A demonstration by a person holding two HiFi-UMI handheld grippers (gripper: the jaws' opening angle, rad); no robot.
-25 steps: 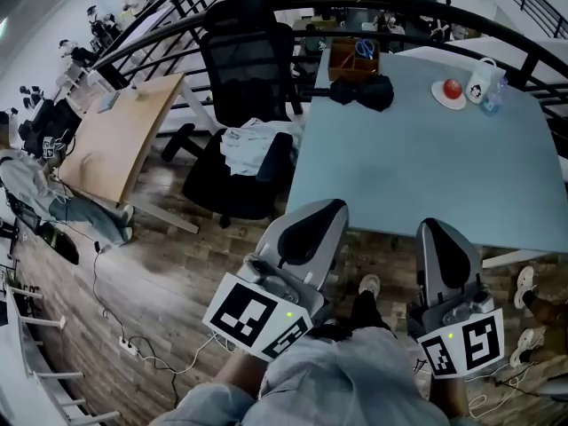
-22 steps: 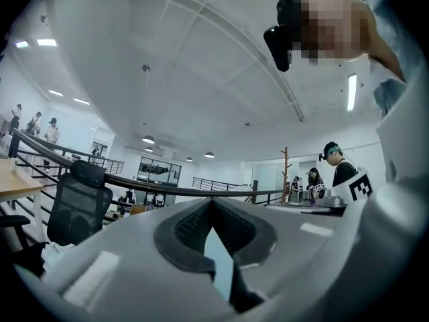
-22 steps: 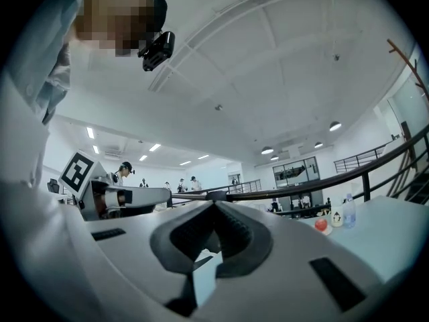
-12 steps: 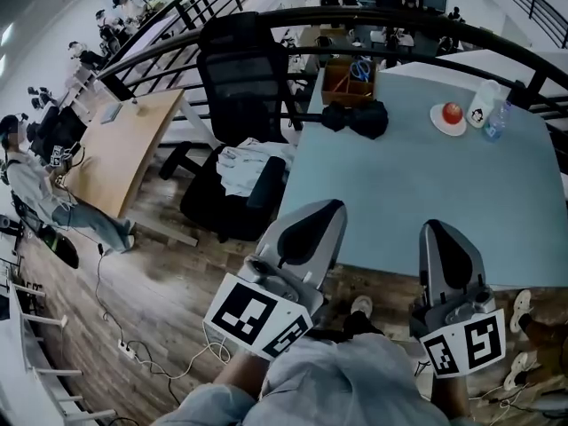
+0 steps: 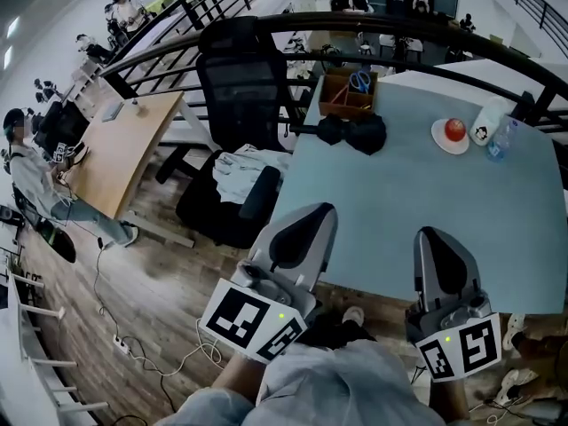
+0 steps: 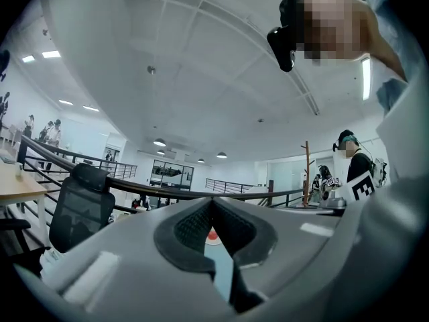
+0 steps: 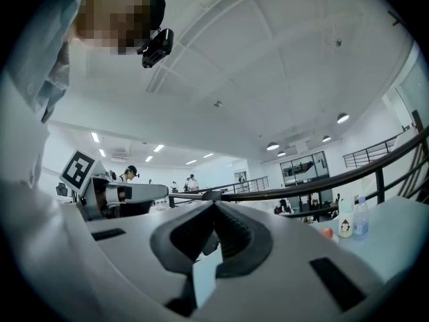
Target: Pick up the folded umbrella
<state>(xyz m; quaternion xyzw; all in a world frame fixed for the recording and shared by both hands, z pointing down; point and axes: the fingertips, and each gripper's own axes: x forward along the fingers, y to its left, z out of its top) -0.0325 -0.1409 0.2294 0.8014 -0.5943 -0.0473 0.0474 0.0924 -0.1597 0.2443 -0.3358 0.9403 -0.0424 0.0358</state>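
The folded umbrella (image 5: 353, 133) is a black bundle lying on the far left part of the light blue table (image 5: 399, 202), just in front of a wooden box (image 5: 348, 91). In the head view my left gripper (image 5: 306, 222) and right gripper (image 5: 439, 242) sit side by side over the table's near edge, well short of the umbrella. Both point level towards the far side. The left gripper (image 6: 213, 203) has its jaws closed together with nothing between them. The right gripper (image 7: 214, 204) looks the same, its jaws meeting at the tip and empty.
A white plate with a red apple (image 5: 454, 131), a white bottle (image 5: 486, 122) and a clear water bottle (image 5: 503, 138) stand at the table's far right. A black office chair (image 5: 235, 87) with white cloth on its seat stands left of the table. A black railing (image 5: 417, 29) runs behind.
Both grippers have moved forward together, from the near edge to over the table. The umbrella and the other tabletop things now sit closer in the head view.
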